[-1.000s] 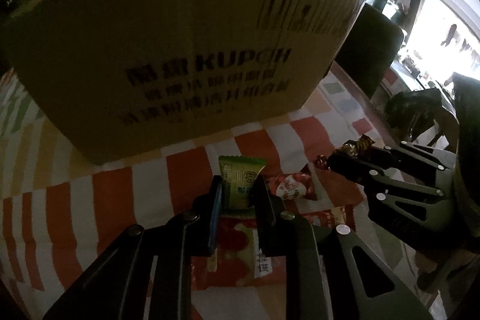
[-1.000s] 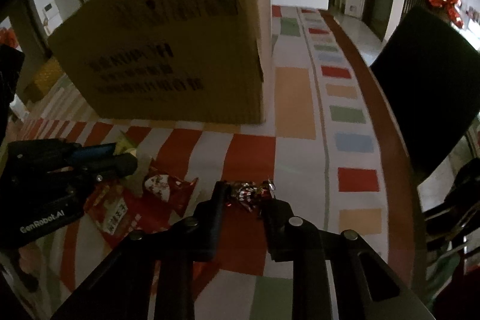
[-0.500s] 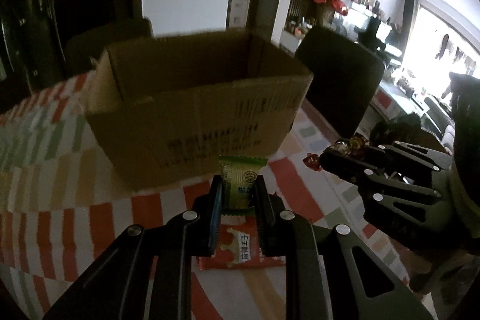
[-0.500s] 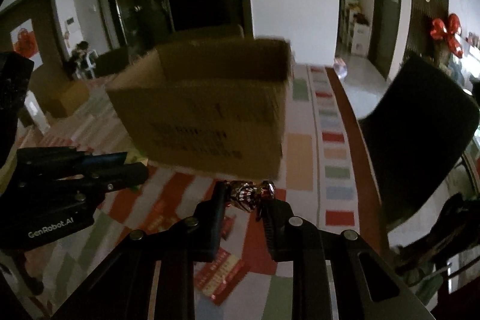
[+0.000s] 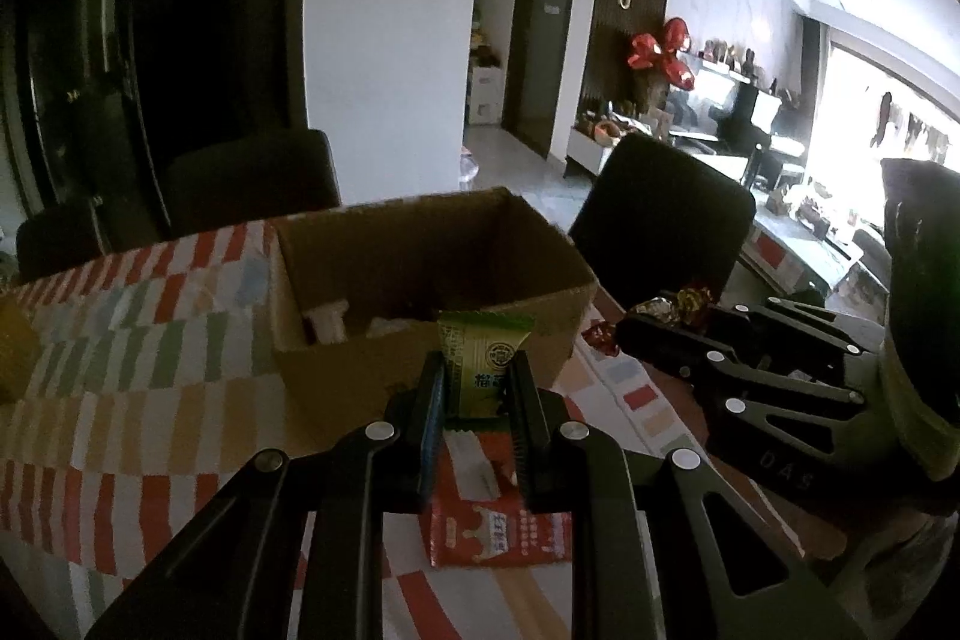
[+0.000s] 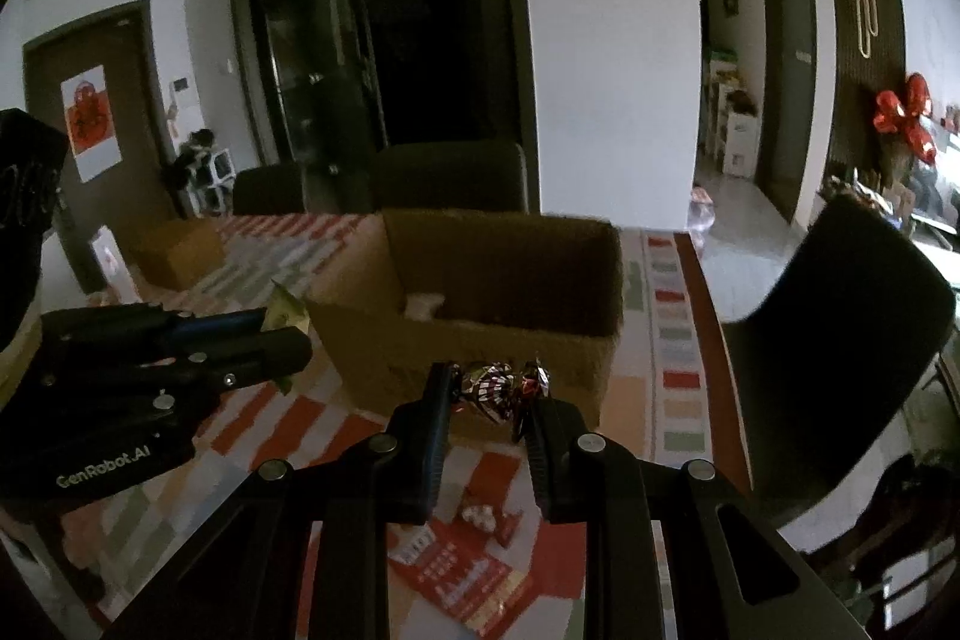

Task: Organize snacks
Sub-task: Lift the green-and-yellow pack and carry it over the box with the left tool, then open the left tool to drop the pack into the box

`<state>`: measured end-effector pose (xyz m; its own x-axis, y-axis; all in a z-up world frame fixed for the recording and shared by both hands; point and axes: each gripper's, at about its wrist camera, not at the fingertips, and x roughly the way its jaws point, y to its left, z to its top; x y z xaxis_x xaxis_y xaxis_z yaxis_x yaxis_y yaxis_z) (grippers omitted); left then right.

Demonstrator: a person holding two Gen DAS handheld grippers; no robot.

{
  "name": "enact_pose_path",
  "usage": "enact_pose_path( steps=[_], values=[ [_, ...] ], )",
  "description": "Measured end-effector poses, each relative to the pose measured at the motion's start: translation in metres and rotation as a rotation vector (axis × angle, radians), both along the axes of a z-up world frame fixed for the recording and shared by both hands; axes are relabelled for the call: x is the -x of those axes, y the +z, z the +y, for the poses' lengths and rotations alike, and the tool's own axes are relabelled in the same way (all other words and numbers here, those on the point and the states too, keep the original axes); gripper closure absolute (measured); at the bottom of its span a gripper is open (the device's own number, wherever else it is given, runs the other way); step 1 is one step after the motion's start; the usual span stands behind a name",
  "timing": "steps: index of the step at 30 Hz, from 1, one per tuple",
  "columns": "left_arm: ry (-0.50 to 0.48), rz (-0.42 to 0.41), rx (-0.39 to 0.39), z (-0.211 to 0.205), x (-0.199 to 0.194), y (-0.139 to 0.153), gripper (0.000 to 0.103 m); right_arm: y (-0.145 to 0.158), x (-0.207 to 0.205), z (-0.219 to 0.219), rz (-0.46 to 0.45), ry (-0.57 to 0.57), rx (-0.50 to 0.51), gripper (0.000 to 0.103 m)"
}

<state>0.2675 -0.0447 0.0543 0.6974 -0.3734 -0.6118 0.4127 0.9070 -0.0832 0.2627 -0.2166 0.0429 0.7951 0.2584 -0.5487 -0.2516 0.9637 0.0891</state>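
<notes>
My left gripper (image 5: 477, 388) is shut on a green snack packet (image 5: 483, 358), held upright above the table. My right gripper (image 6: 489, 394) is shut on a foil-wrapped candy (image 6: 498, 388). Both hang in front of an open cardboard box (image 5: 420, 274) (image 6: 498, 274) and a little above its rim; pale packets lie inside it. The right gripper also shows at the right of the left wrist view (image 5: 636, 325), the left gripper at the left of the right wrist view (image 6: 288, 334). A red snack packet (image 5: 498, 526) lies on the striped tablecloth below; red packets (image 6: 474, 574) show under the right gripper too.
The tablecloth (image 5: 132, 358) has red, white and pastel stripes. Dark chairs stand behind the box (image 5: 252, 178) and at the table's right side (image 5: 666, 214) (image 6: 840, 328). A smaller cardboard box (image 6: 180, 250) sits far left on the table.
Both grippers have risen with their snacks. The box, seen side-on from low down a second ago, now shows its open top and contents from above.
</notes>
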Motion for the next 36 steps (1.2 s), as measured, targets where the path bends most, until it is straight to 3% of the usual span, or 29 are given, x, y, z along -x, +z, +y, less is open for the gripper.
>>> enact_pose_path(
  steps=[13, 24, 25, 26, 28, 36],
  values=[
    [0.057, -0.012, 0.007, 0.018, -0.040, 0.020, 0.082, 0.022, -0.044, 0.017, 0.011, 0.052, -0.019, 0.079],
    [0.089, 0.031, -0.020, 0.019, -0.090, 0.001, 0.081, 0.013, -0.098, 0.025, 0.041, 0.057, 0.019, 0.078],
    [0.099, 0.029, -0.032, 0.019, -0.095, -0.001, 0.078, 0.011, -0.104, 0.024, 0.042, 0.058, 0.017, 0.077],
    [0.116, 0.025, -0.043, 0.020, -0.098, -0.002, 0.073, 0.010, -0.107, 0.023, 0.042, 0.053, 0.017, 0.067],
    [0.153, 0.013, -0.054, 0.022, -0.098, -0.005, 0.050, 0.006, -0.111, 0.020, 0.044, 0.030, 0.023, 0.055],
    [0.176, -0.019, -0.082, 0.017, -0.067, -0.011, 0.041, 0.000, -0.093, 0.017, 0.032, 0.074, 0.056, 0.055]
  ],
)
